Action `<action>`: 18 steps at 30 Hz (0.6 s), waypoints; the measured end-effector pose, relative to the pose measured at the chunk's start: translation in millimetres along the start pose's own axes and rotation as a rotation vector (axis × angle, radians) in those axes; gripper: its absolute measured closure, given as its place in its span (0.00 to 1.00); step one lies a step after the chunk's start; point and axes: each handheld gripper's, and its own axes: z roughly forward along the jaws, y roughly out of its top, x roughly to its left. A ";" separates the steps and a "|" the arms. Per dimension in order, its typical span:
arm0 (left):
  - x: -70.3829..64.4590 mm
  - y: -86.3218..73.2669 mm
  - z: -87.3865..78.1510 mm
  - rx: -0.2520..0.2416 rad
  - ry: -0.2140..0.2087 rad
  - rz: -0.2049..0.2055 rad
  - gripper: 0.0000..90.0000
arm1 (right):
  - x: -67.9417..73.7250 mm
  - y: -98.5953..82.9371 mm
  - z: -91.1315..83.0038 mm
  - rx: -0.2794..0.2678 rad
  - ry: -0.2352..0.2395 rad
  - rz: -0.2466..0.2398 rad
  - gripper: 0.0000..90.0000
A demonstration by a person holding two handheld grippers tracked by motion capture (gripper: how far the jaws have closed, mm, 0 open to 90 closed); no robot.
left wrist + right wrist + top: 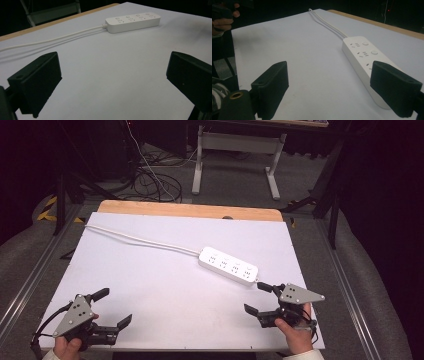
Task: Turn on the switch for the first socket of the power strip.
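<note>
- Clearly spread wide: left tool, both black jaws far apart, gripping nothing, held by a hand at the near left corner of the white surface, well apart from the power strip.
- Seen along the left tool from its own camera: bare white surface between the jaws, power strip far ahead and toward the upper right.
- Likewise released: right tool, jaws wide apart and empty, held by the other hand at the near right corner of the surface, just nearer than the power strip's right end.
- From the right tool camera: one jaw overlapping the near end of the power strip in the picture; cannot tell whether touching or only in front of it.
- Lying flat on the surface, right of its middle, set at a slant: white power strip with four socket groups and round buttons on top.
- Running from the power strip's left end toward the far left corner of the surface: a white cord, gently curved, flat on the surface.
- Beyond the power strip, along the far edge: a strip of bare wood showing past the white cover.
- Farther back from the power strip, on the grey floor: white legs of another desk and a tangle of dark cables.
- Between either tool and the power strip: only open white surface.
</note>
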 end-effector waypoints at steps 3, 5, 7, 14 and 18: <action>-0.1 0.1 -0.2 0.000 0.000 0.000 0.00 | 0.5 -9.5 -1.0 -0.004 -0.001 -0.003 0.17; -0.1 0.0 -0.1 0.001 0.003 0.004 0.00 | 0.9 -14.8 -1.7 -0.013 -0.003 -0.007 0.15; -0.1 0.0 0.0 0.005 0.006 0.008 0.00 | 1.1 -20.5 -1.8 -0.010 -0.010 0.005 0.16; 0.2 -0.5 1.2 0.014 0.008 0.008 0.00 | 2.6 -39.6 3.6 0.028 -0.040 0.032 0.17; 1.5 -1.2 2.6 0.022 -0.003 0.001 0.00 | 6.0 -45.5 7.5 0.054 -0.038 0.045 0.16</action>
